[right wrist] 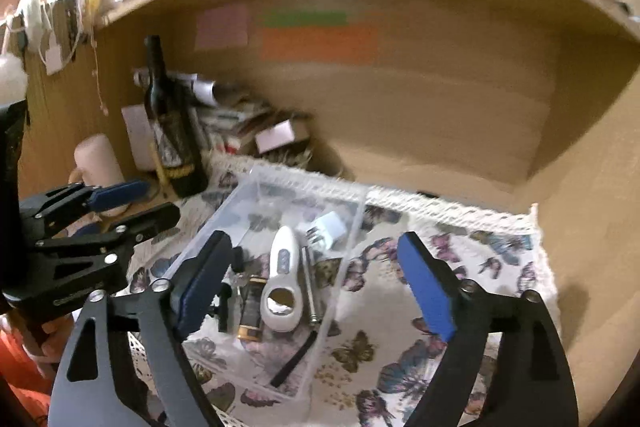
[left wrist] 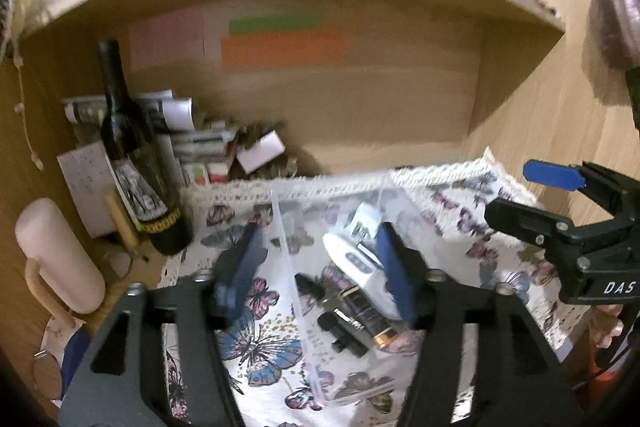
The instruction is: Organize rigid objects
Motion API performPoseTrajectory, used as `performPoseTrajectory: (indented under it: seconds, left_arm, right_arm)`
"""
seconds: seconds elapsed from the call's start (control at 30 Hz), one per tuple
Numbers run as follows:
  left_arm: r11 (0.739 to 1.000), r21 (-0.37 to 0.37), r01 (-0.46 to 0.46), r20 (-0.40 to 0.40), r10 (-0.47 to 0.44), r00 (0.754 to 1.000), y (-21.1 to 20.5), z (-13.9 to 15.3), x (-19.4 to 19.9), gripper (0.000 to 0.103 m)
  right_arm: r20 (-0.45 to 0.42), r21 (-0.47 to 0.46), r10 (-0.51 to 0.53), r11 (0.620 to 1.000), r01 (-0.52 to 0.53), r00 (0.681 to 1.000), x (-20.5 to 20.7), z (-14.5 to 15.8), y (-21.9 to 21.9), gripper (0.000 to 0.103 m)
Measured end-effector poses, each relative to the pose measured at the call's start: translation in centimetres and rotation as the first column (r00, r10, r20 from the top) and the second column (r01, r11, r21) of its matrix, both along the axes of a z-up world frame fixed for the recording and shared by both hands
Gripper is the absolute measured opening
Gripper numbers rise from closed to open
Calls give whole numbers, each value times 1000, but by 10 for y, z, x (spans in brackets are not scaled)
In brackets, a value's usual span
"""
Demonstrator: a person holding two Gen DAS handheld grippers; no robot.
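The right wrist view shows the whole clear plastic box (right wrist: pixel 280 267) from above, its long axis running from the near camera edge away toward the shelf; the left wrist view shows only its near wall (left wrist: pixel 296 291) and the contents behind it. Both tools hang above the butterfly cloth (right wrist: pixel 400 347), pointing forward and down toward the shelf niche; the left gripper (left wrist: pixel 316 267) has its jaws spread wide and holding nothing, straddling the box's left wall; the right gripper (right wrist: pixel 316 291) is likewise released and empty, its left finger over the box and its right finger over bare cloth. Inside the box lie a white handheld device (right wrist: pixel 282 287) with its ring end toward the camera and its narrow end pointing away, a black and gold tube (right wrist: pixel 250 315) beside it, a metal rod (right wrist: pixel 310 287) lengthwise along the right wall, and a white plug adapter (right wrist: pixel 330 227) farther back. Beyond the cloth, at the left, stand a dark wine bottle (left wrist: pixel 136 163), upright, and a pale pink mug (left wrist: pixel 60 255) nearer; stacked papers and small cartons (left wrist: pixel 208 147) sit behind the bottle against the wooden back panel.
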State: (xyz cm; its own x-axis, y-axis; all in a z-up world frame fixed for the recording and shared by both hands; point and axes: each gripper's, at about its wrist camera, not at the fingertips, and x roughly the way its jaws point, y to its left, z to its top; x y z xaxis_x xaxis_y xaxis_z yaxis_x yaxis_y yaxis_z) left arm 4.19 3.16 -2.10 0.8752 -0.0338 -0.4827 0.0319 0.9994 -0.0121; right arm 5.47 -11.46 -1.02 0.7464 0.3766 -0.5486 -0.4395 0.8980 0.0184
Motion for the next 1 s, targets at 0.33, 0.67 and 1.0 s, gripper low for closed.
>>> performPoseTrajectory:
  seconds: [0.33, 0.67, 1.0]
  left_arm:
    - [1000, 10, -23, 177, 21, 984, -19, 20, -43, 100]
    - [999, -7, -38, 230, 38, 972, -24, 28, -61, 102]
    - [999, -6, -38, 245, 38, 969, -25, 30, -65, 103]
  right_arm:
    - [133, 50, -82, 996, 76, 988, -42, 19, -28, 103]
    - [194, 70, -100, 994, 88, 976, -68, 26, -36, 103]
    - [214, 71, -106, 993, 93, 971, -76, 27, -32, 103]
